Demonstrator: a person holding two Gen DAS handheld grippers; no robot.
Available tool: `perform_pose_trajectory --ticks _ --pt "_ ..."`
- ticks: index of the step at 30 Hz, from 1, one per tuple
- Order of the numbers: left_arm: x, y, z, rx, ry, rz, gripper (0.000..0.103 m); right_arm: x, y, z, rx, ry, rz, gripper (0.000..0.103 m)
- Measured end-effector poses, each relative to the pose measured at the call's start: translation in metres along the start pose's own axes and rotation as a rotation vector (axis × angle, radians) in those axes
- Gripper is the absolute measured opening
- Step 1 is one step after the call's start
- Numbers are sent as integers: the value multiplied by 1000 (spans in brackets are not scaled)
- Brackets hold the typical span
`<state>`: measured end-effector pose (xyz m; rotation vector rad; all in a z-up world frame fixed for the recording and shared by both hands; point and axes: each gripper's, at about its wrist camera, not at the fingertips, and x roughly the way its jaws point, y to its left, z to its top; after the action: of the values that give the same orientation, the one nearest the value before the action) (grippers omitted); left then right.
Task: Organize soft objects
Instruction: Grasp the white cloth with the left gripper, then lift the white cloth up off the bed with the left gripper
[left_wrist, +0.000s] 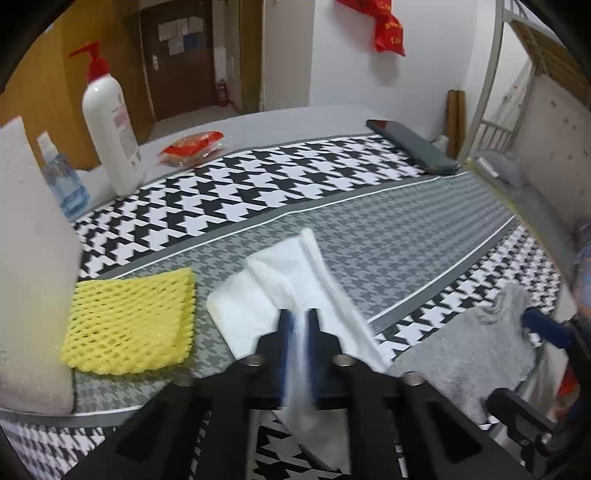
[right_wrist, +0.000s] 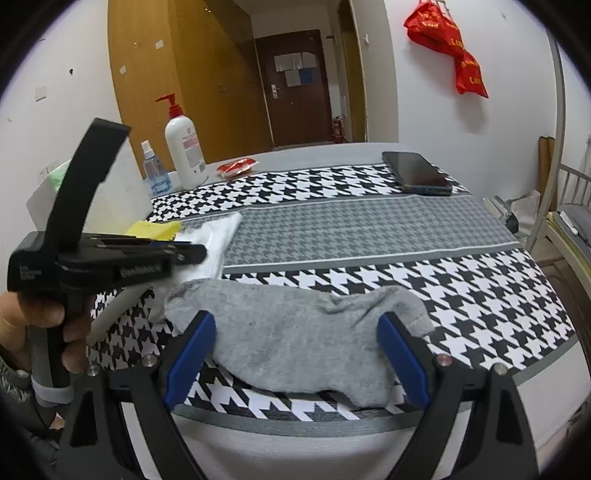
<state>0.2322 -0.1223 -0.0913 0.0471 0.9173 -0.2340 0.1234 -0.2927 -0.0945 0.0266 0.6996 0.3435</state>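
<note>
Tissue clamped by left gripper, not yet placed. Right gripper held apart over sock; sponge at 9 o'clock.

Your left gripper is a black frame with two dark blue fingers set on angular black arms, each arm carrying round silver bolt heads near its base. Seen from the right wrist view, its body is a boxy black block with small pale lettering on the side, a tall black lever rising from it and a black handle below. Your left hand shows a grey patterned cuff and a pale grey band at the wrist. Your right gripper has the same black arms, bright blue finger pads and silver bolt heads, one of them reddish.
</note>
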Motion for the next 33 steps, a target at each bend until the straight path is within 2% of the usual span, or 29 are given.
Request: perform_pose_trajectory --ticks 6,9,14,16,19,24,25,27,29,33 --pt "-41 -2 2 58 -159 -8 5 5 8 0 -14 28 -9 92" --pt "-59 -1 1 66 -206 -28 5 7 8 1 -2 34 -18 92" --pt "-78 1 -2 79 -267 -12 5 13 7 3 14 59 -41 92" --pt "-76 2 -3 82 -257 -27 5 13 7 3 15 62 -52 92" --pt "-63 2 -2 74 -202 -50 5 13 5 3 19 65 -62 92" --pt "-44 -5 -4 85 -142 -43 7 14 6 1 4 70 -88 92" --pt "-41 -7 -3 91 -134 -34 9 13 7 1 4 69 -89 92" --pt "-32 -8 -3 91 -105 -15 27 13 6 0 3 69 -87 92" --pt "-28 -8 -3 88 -99 -17 35 12 5 0 6 67 -82 92" --pt "-21 -11 -3 92 -79 -24 35 12 5 -1 3 62 -80 92"
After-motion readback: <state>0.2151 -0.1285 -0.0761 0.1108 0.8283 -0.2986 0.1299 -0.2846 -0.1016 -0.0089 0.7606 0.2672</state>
